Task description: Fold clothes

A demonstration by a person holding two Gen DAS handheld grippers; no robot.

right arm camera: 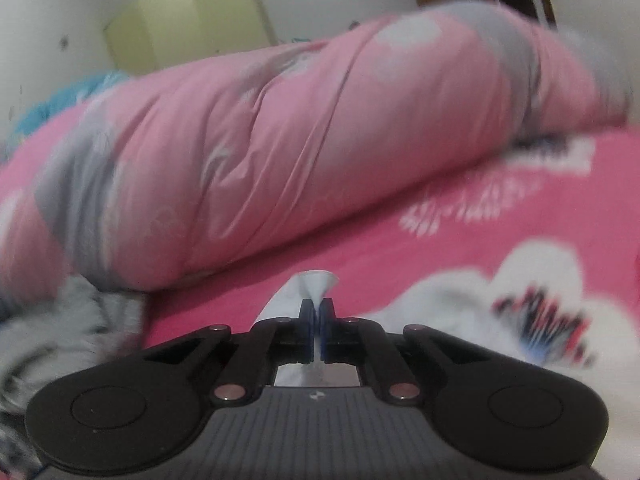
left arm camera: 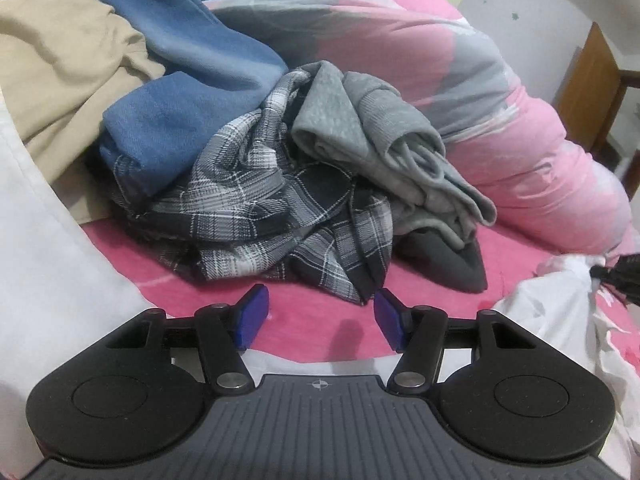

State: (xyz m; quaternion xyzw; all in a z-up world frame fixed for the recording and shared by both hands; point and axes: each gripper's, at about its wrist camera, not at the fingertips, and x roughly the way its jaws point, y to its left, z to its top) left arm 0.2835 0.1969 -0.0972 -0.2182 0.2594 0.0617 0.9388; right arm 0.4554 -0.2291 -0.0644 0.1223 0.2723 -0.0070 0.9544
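Right tool [right arm camera: 317, 322] nearest: blue pads clamped tight on pinch of white garment [right arm camera: 316, 280], fabric tuft poking out past tips, rest lying on pink bed sheet [right arm camera: 460, 248]. Left tool [left arm camera: 318, 318] hovers with pads spread apart, nothing between, white garment [left arm camera: 52, 264] at both sides. Just beyond: plaid shirt [left arm camera: 256, 208], grey garment [left arm camera: 384, 148]. Farther: blue garment [left arm camera: 188, 92], beige garment [left arm camera: 60, 72]. Rolled pink quilt [right arm camera: 300, 140] behind.

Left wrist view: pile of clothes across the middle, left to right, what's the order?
Beige garment → blue garment → plaid shirt → grey garment → pink quilt. The left gripper sits open in front of the plaid shirt, nothing between its fingers.
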